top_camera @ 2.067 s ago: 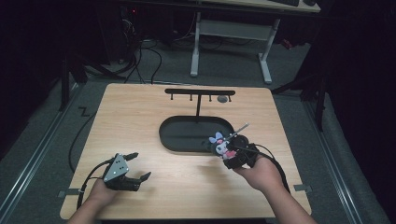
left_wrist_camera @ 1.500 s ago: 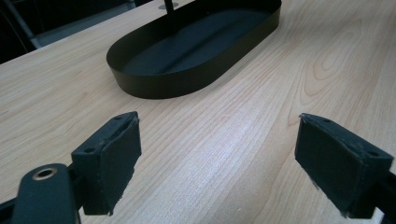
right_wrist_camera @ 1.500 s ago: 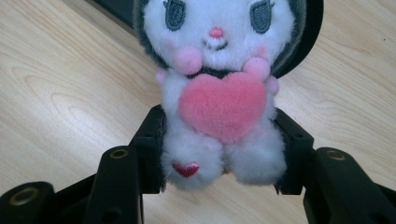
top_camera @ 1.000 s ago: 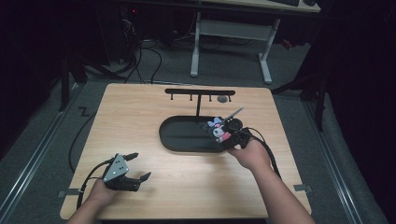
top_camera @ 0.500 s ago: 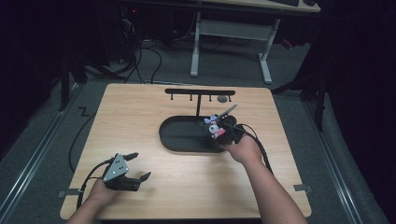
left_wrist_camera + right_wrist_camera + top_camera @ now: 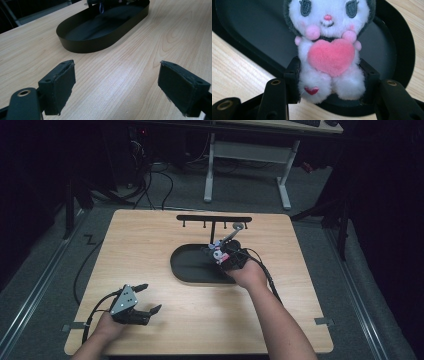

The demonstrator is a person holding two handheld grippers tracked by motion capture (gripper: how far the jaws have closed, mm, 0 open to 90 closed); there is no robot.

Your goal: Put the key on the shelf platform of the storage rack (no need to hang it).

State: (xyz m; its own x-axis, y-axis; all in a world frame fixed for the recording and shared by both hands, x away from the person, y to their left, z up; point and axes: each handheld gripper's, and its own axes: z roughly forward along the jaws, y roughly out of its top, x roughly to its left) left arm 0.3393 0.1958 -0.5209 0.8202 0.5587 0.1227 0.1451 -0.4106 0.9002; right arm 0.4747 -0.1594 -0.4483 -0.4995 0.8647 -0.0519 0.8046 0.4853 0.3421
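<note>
**Gripping a plush toy over the tray's right end**

Clamping from both sides, the right gripper (image 6: pixel 226 256) has its jaws closed on the lower body of a small plush toy (image 6: pixel 329 50), the black pads pressing into the white fur at the legs. The toy has a white face, dark hood, pink nose, and hugs a pink heart against its chest; a small red heart is stitched on one foot. In the right gripper view its long axis runs straight up the frame, feet toward the gripper body, head away from it, face turned to the camera. Behind it lies the dark floor of the black oval tray (image 6: pixel 404 50), so the toy hangs above the tray; whether it touches the floor cannot be told.

From the high view, the toy (image 6: pixel 218 252) sits over the right end of the tray (image 6: pixel 182 267), near the foot of a black hook rack (image 6: pixel 214 218) standing at the table's (image 6: pixel 150 240) far side.

The left gripper (image 6: pixel 145 300) rests near the table's front left corner, well apart from the tray, jaws spread wide with only bare wood between them.
</note>
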